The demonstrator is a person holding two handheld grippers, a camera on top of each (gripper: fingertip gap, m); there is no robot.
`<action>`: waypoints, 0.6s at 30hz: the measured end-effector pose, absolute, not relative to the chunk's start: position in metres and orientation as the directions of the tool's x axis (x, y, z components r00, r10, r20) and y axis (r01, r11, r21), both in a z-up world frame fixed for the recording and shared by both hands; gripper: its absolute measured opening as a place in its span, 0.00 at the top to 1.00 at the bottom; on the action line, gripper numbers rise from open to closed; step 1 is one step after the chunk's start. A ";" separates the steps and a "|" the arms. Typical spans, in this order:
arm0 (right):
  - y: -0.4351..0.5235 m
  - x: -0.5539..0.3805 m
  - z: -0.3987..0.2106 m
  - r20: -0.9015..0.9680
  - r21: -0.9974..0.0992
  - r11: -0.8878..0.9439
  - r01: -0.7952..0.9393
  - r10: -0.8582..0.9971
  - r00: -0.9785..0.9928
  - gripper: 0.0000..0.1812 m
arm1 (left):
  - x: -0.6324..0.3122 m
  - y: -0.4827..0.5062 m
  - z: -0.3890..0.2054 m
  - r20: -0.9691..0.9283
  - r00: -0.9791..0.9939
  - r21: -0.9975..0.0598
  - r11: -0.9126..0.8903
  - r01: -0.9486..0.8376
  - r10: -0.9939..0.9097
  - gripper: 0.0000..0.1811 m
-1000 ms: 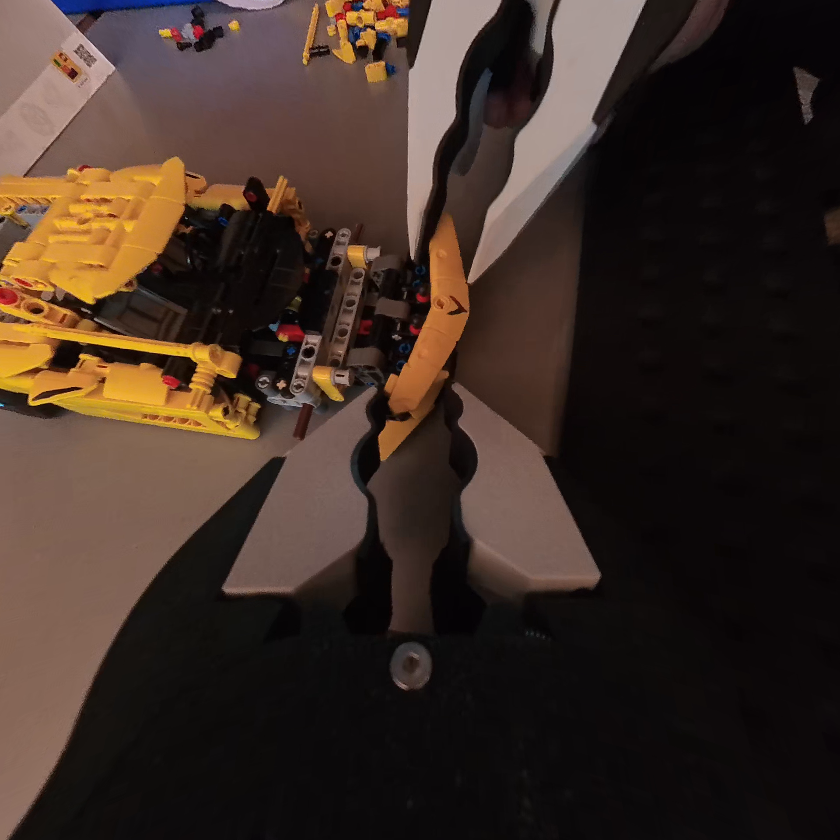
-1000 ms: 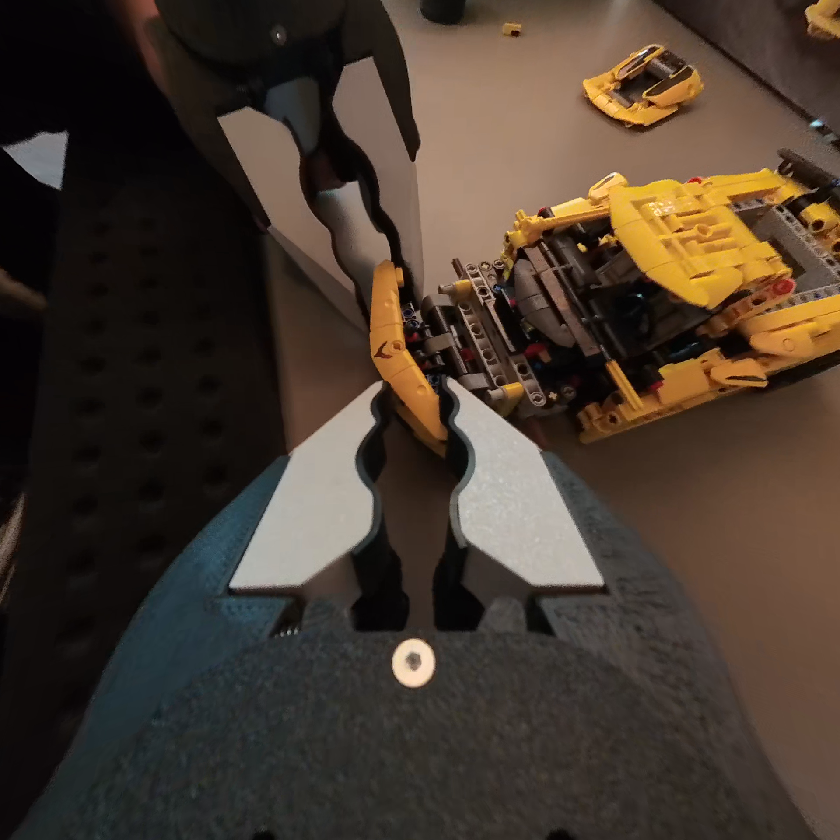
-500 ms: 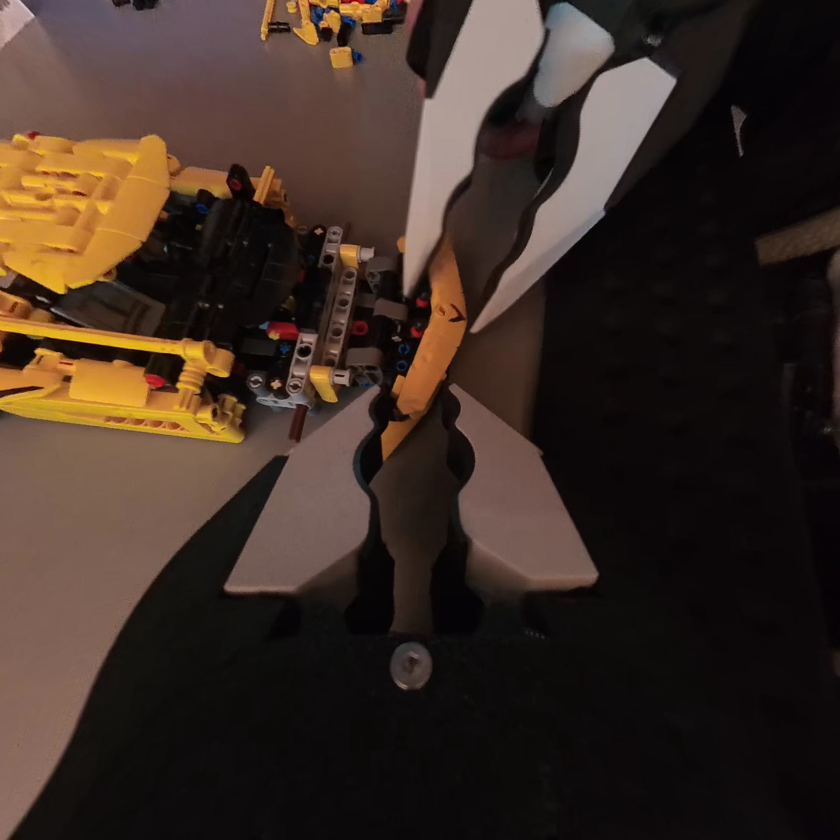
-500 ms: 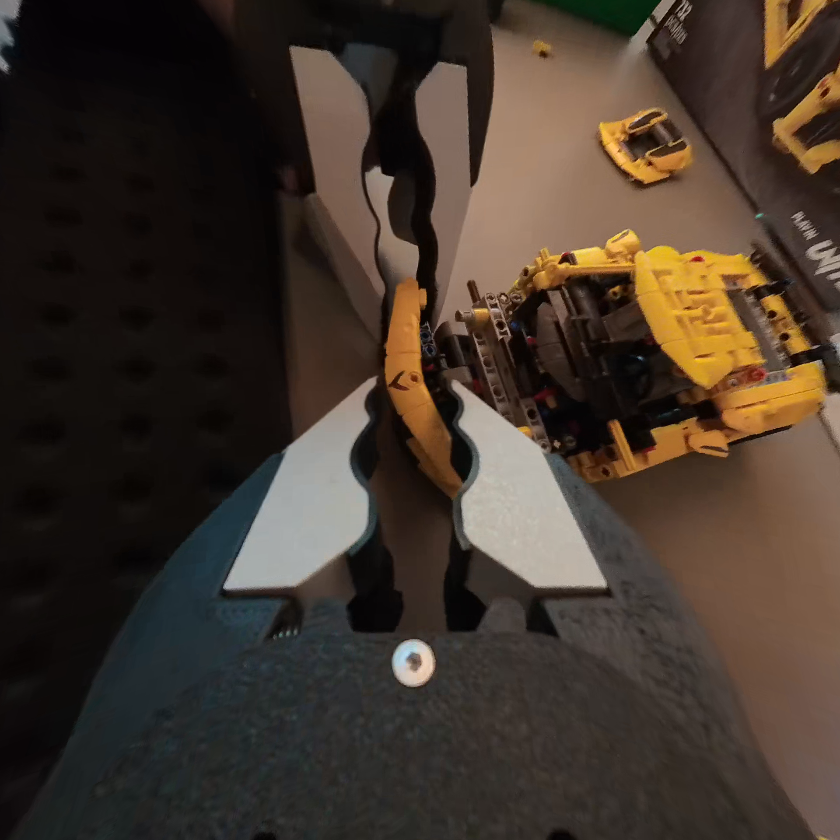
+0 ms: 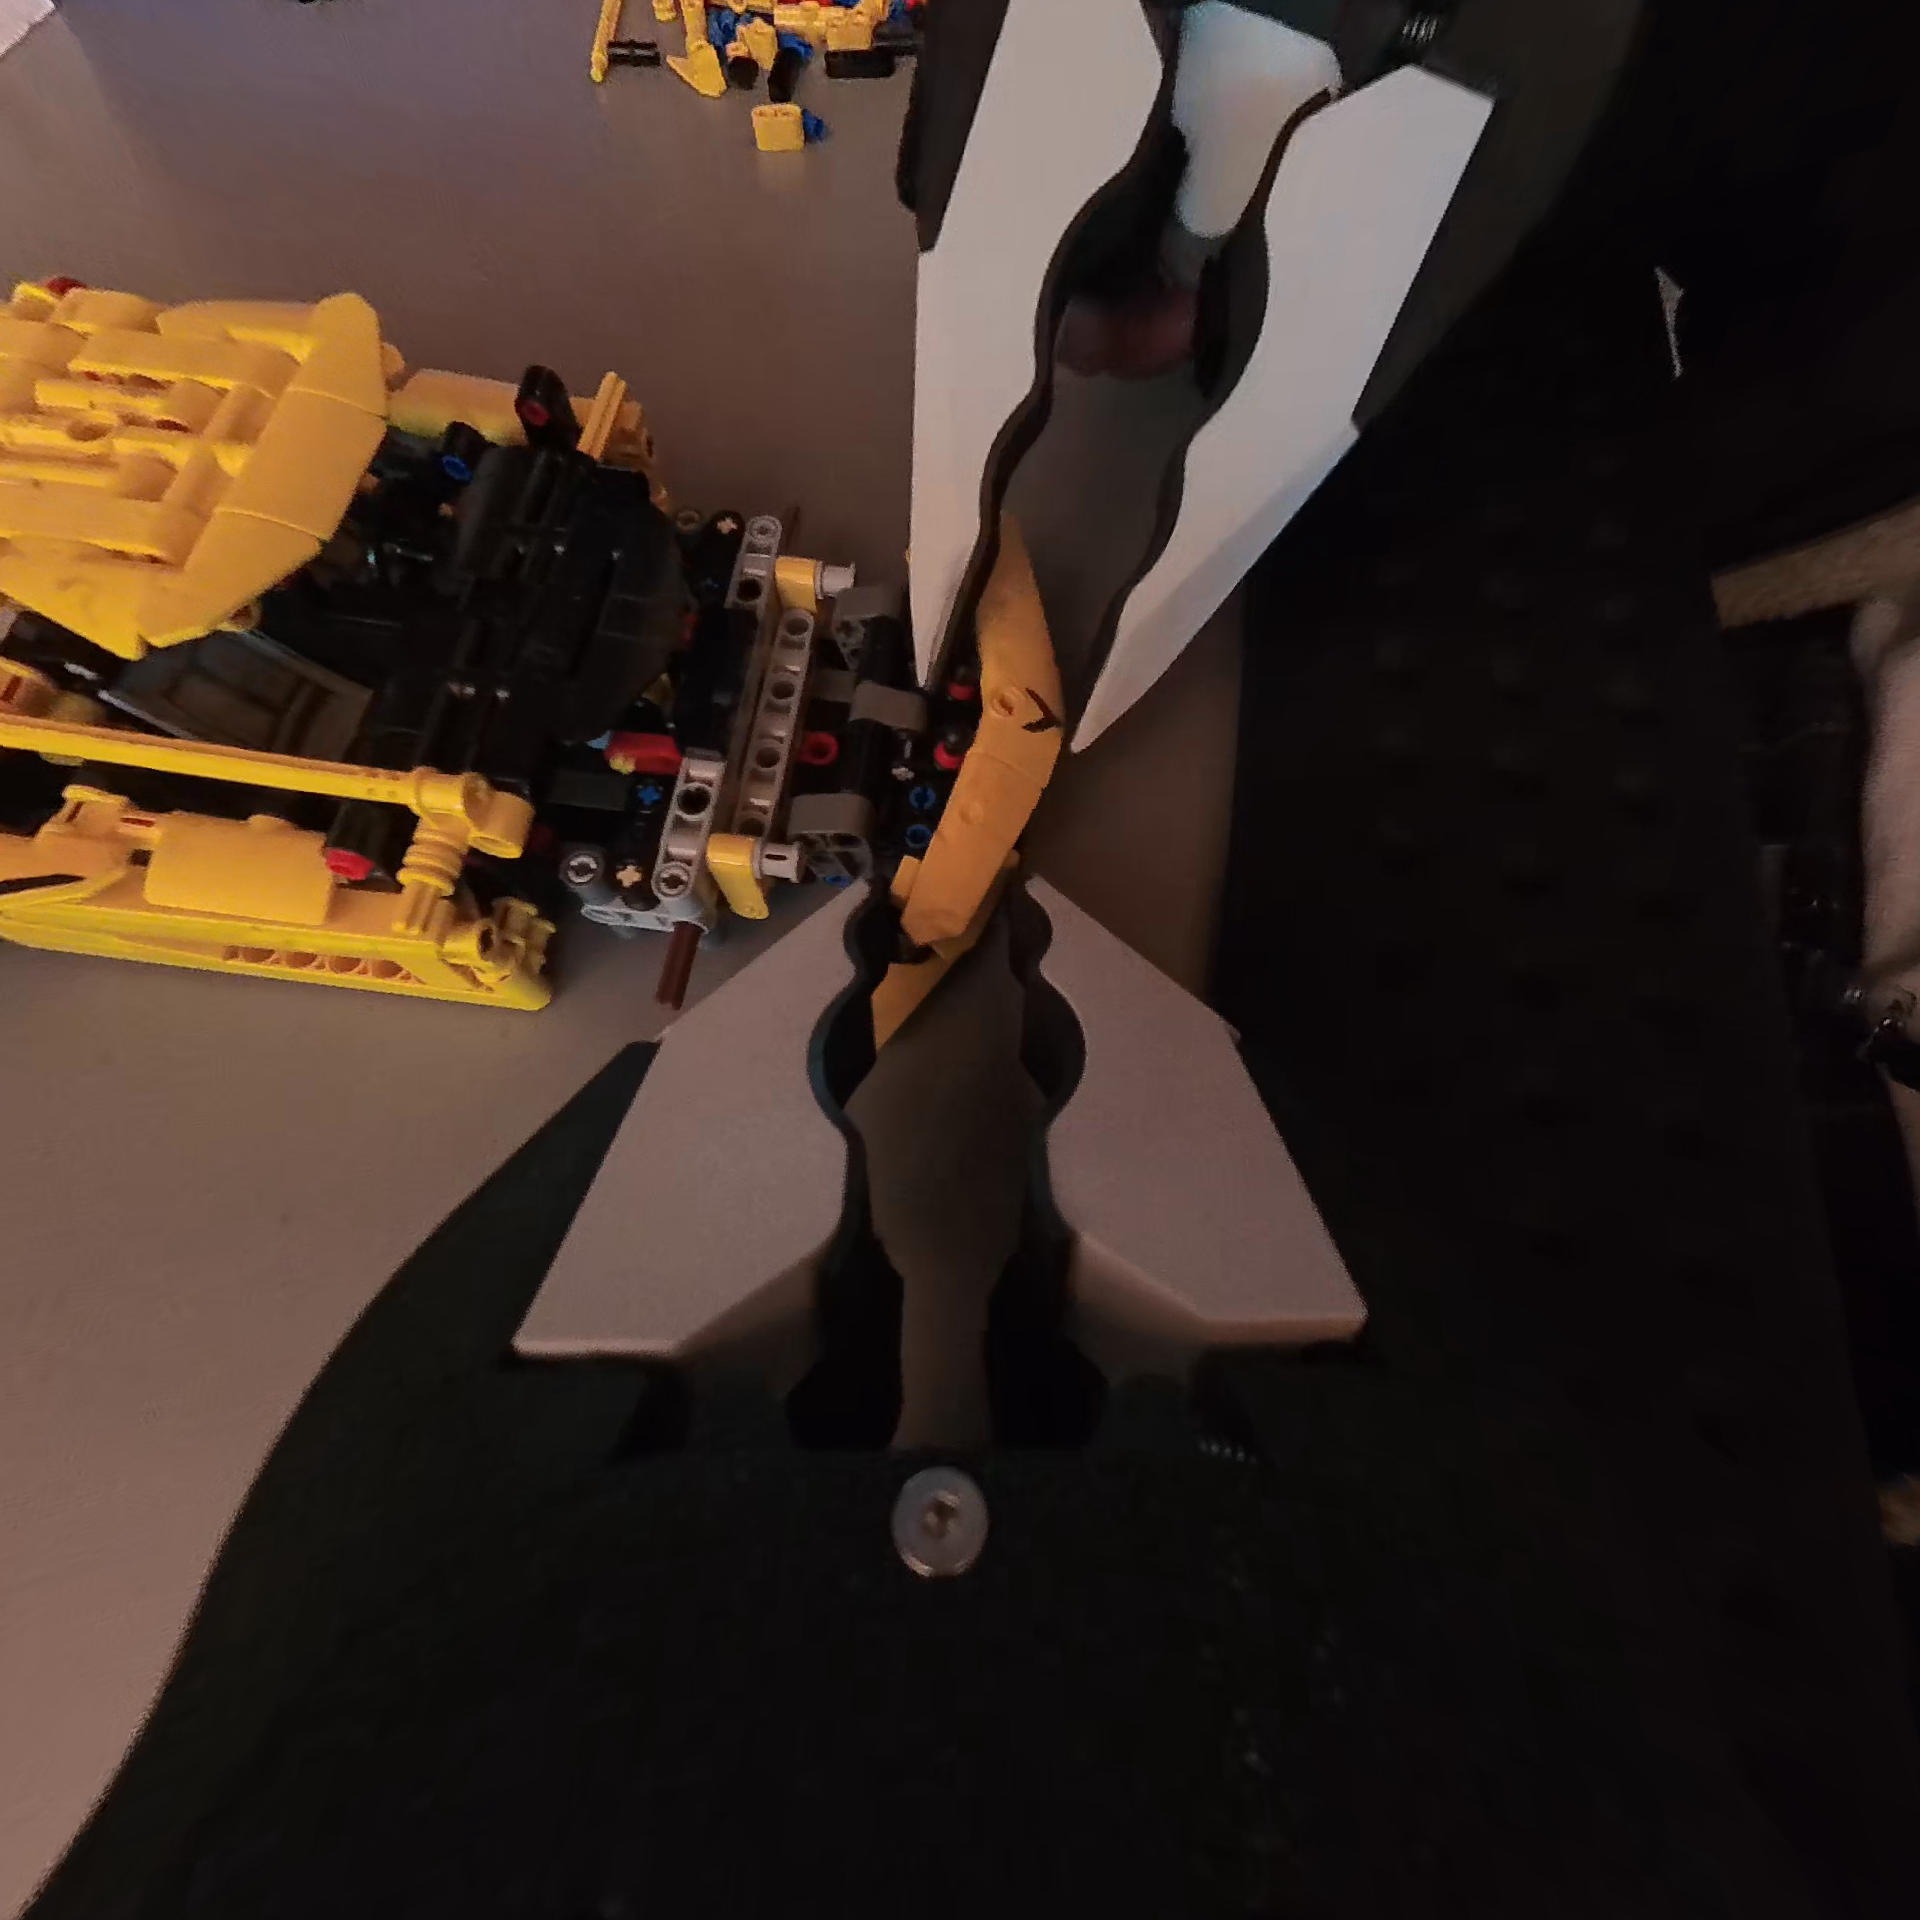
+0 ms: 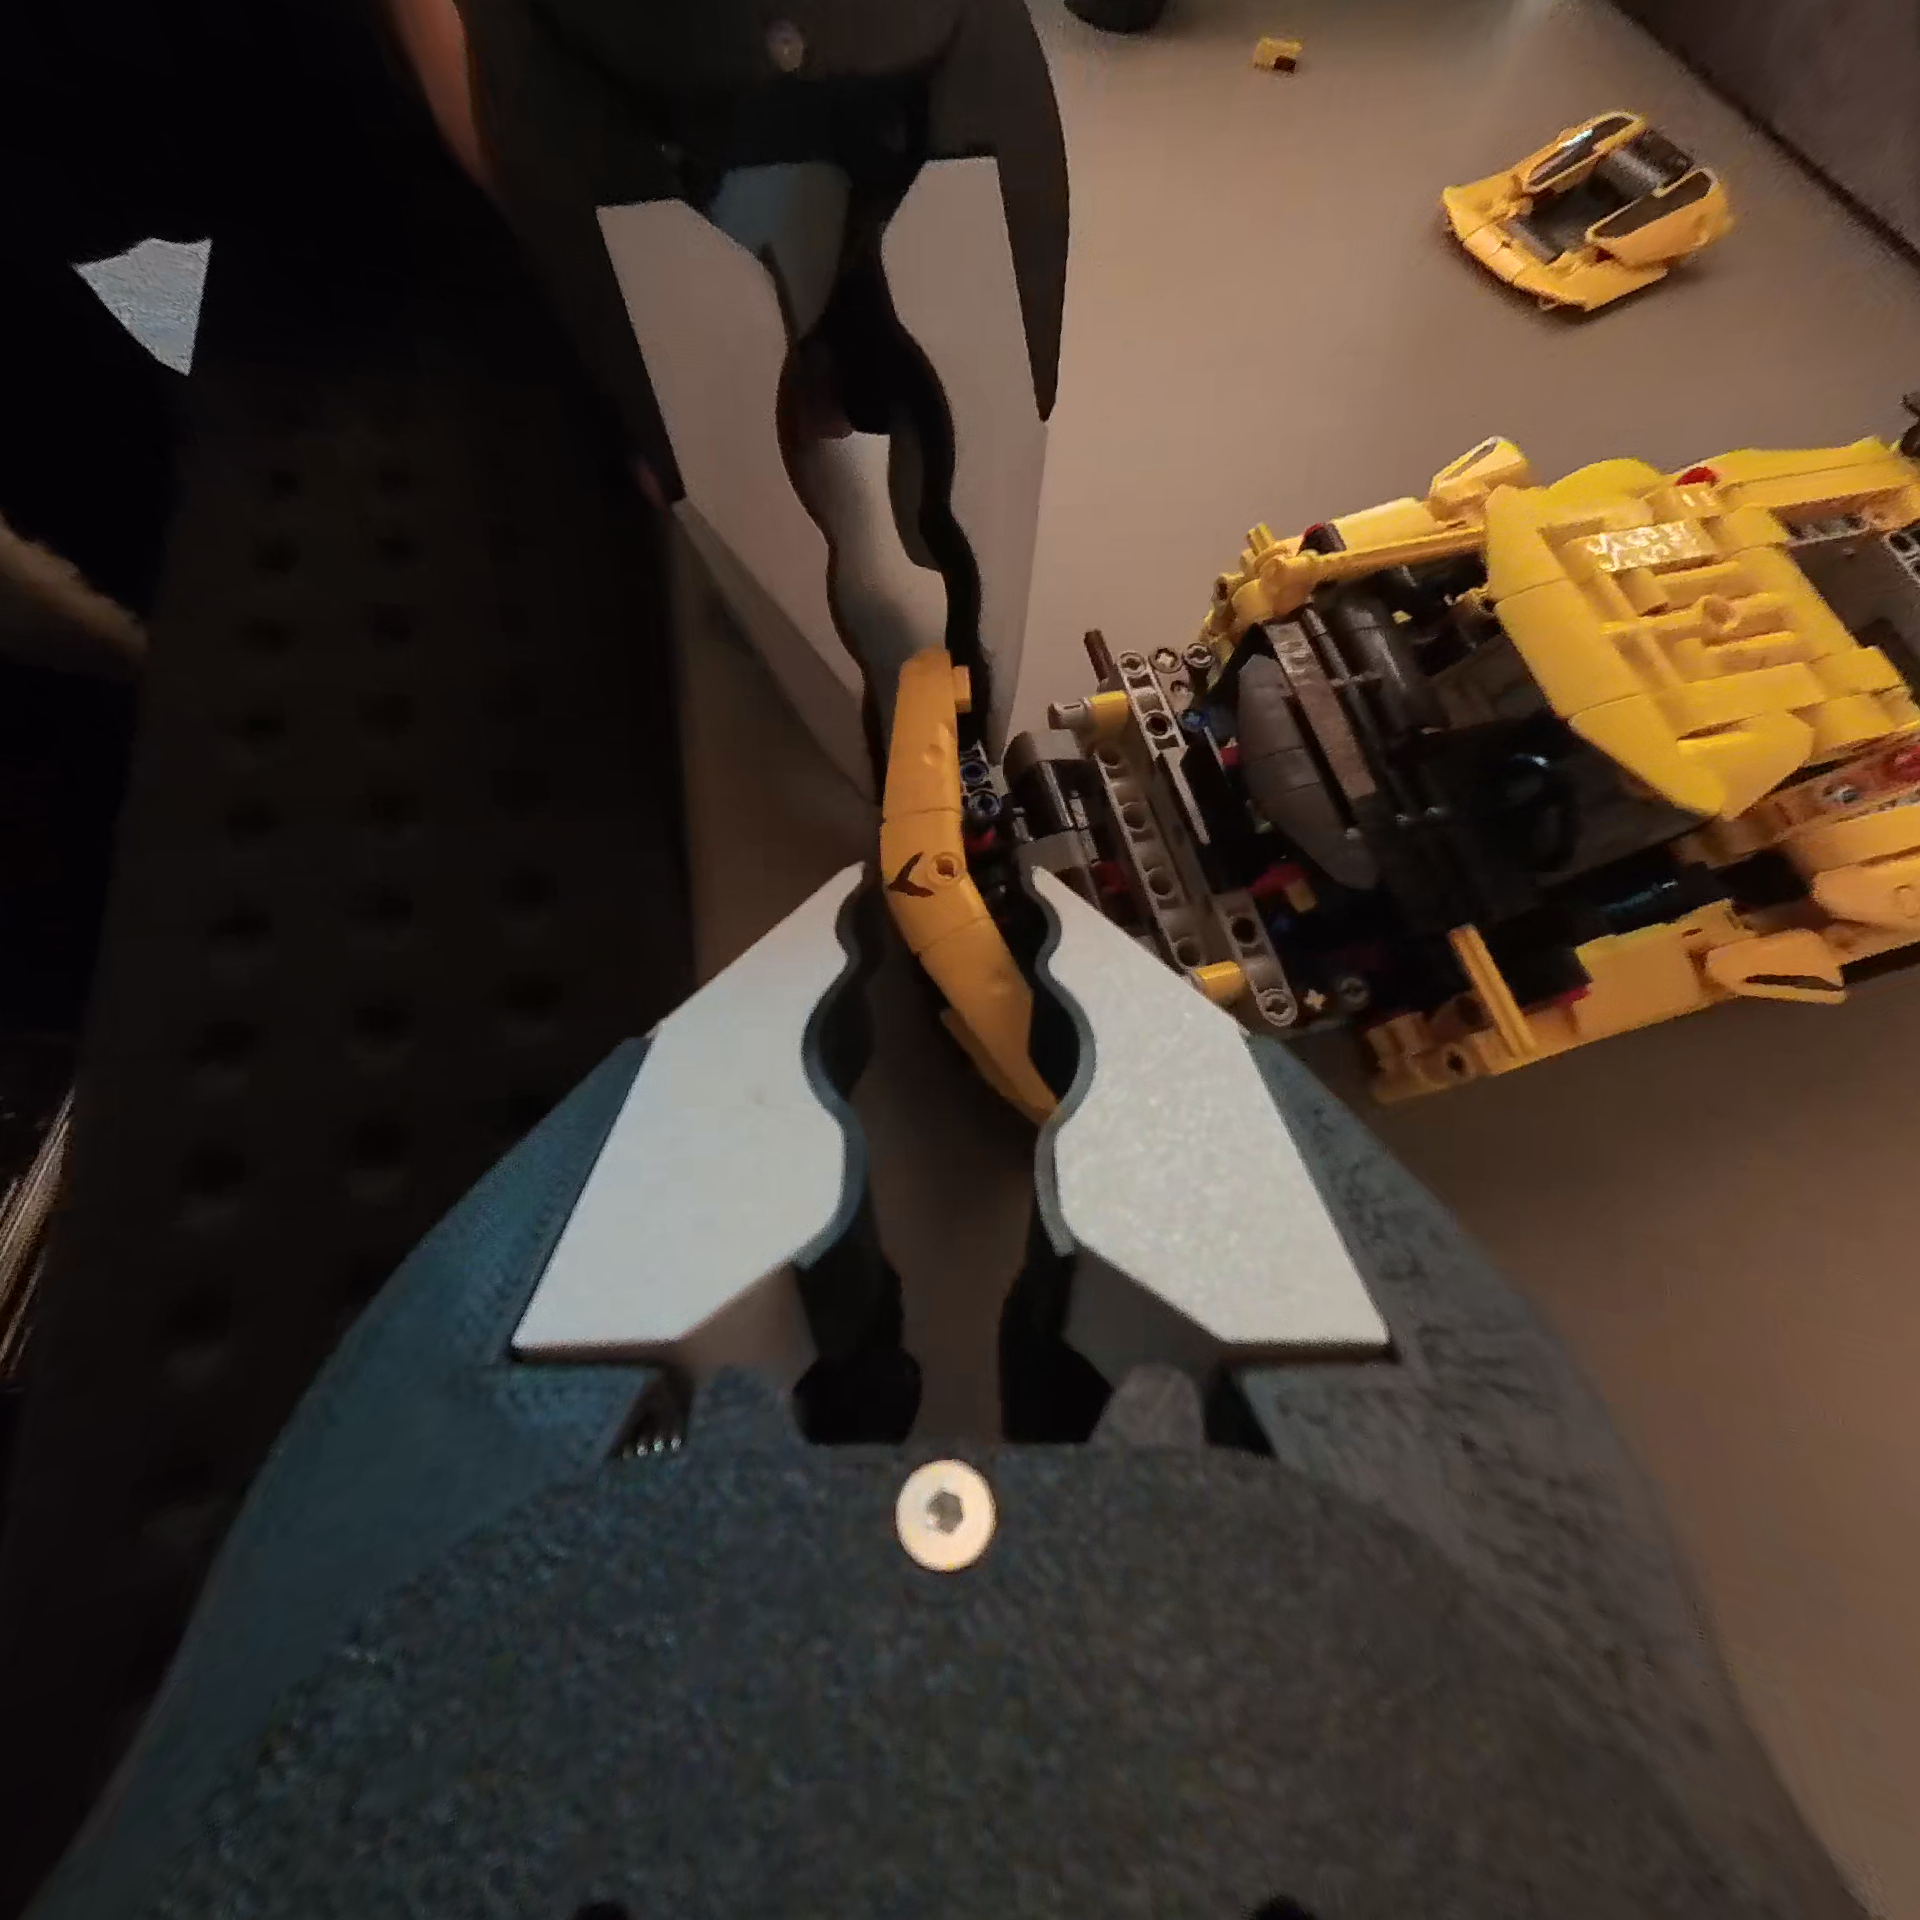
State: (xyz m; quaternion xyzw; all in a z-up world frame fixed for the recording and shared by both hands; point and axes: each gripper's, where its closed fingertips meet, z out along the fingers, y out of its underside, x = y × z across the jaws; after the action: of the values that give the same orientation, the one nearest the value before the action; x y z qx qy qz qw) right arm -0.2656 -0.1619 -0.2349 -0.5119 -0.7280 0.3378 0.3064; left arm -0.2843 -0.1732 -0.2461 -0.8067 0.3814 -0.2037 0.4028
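Panel work at the near end of a yellow brick-built model car [image 5: 208,520], which lies on a grey table [image 5: 260,1195]: a curved yellow panel [image 5: 987,810] stands on edge against the car's exposed grey and black beams, touching or very nearly touching them, and both tools meet on it from opposite ends. The left gripper [image 5: 945,904] has its fingers drawn in on the panel's near end, which fills the narrow gap between the tips, so it reads as gripped. The right gripper [image 6: 948,883] brackets the other end; the panel lies against one finger and a dark sliver shows beside the other, so whether it clamps firmly cannot be told. Over the last second neither grip has visibly altered, and the panel has kept its place at the car's end. What has changed is the framing: both views have swung a little, and the printed sheet that lay at the left view's corner is gone from sight. Loose small pieces [image 5: 769,52] lie scattered at the far edge of the left view, and a small yellow sub-assembly [image 6: 1590,223] sits well apart from the car in the right view
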 end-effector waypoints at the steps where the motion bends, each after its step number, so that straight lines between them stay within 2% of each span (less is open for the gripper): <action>1: -0.162 -0.266 -0.235 0.106 -0.806 0.252 0.536 0.952 -0.288 0.87 | -0.284 -0.173 -0.246 0.020 0.626 -0.805 -0.384 -0.452 -0.780 0.88; 4: -0.162 -0.266 -0.235 0.185 -0.791 0.319 0.522 0.938 -0.293 0.85 | -0.284 -0.173 -0.246 0.026 0.625 -0.805 -0.387 -0.449 -0.780 0.88; 6: -0.166 -0.268 -0.232 0.356 -0.746 0.461 0.480 0.886 -0.298 0.82 | -0.284 -0.174 -0.246 0.043 0.625 -0.805 -0.397 -0.440 -0.779 0.88; 9: -0.165 -0.272 -0.228 0.603 -0.633 0.640 0.436 0.760 -0.241 0.84 | -0.284 -0.174 -0.246 0.059 0.624 -0.805 -0.407 -0.431 -0.779 0.88; 13: -0.164 -0.274 -0.237 0.590 -0.613 0.633 0.472 0.765 -0.259 0.84 | -0.284 -0.174 -0.245 0.072 0.622 -0.805 -0.413 -0.425 -0.780 0.88; 15: -0.164 -0.274 -0.239 0.580 -0.613 0.629 0.478 0.769 -0.268 0.89 | -0.283 -0.175 -0.245 0.075 0.618 -0.805 -0.413 -0.425 -0.782 0.88; 18: -0.164 -0.274 -0.238 0.619 -0.569 0.664 0.485 0.734 -0.279 0.89 | -0.283 -0.175 -0.246 0.071 0.619 -0.805 -0.411 -0.428 -0.782 0.88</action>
State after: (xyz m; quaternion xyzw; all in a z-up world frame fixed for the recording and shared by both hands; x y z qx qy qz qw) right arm -0.2743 -0.1638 -0.2384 -0.3866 -0.7881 0.1357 0.4594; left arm -0.2828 -0.1752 -0.2456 -0.8092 0.3738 -0.2257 0.3931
